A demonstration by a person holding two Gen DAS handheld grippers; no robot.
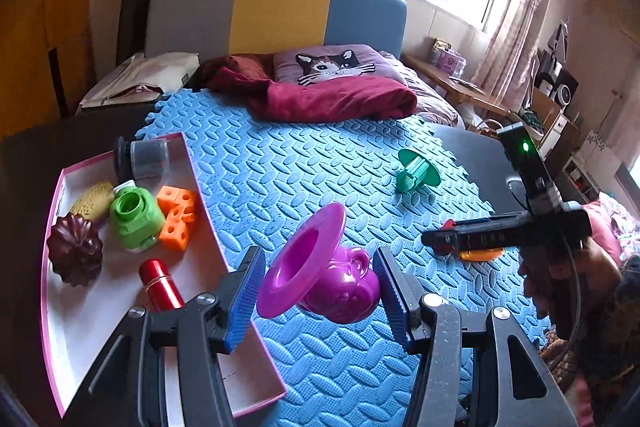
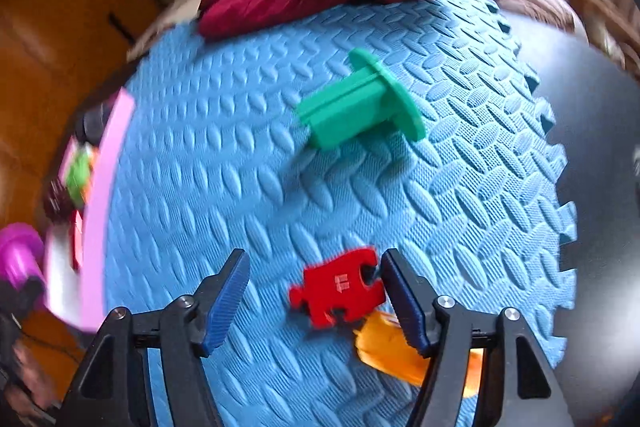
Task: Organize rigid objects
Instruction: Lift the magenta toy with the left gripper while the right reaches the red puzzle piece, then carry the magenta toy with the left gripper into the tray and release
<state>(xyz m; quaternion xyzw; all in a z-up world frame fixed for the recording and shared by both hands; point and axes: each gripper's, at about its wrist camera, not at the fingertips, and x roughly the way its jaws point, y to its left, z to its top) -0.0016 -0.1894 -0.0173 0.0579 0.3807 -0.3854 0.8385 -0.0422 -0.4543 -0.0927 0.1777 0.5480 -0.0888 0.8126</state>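
Clamped in the left gripper [image 1: 320,291], the magenta funnel toy [image 1: 316,275] could be dropped short of the tray [image 1: 120,307] if tilted; the right gripper [image 2: 316,307] is held apart over the red puzzle piece [image 2: 340,287].

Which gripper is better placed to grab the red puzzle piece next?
Right. The right gripper hangs open just above the red puzzle piece, which lies on the blue mat between its fingers. The left gripper already holds the purple monkey-face toy beside the pink-rimmed tray.

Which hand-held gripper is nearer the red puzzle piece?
Right. The right hand-held gripper hangs open just above the red puzzle piece. The left hand-held gripper holds the purple toy beside the tray.
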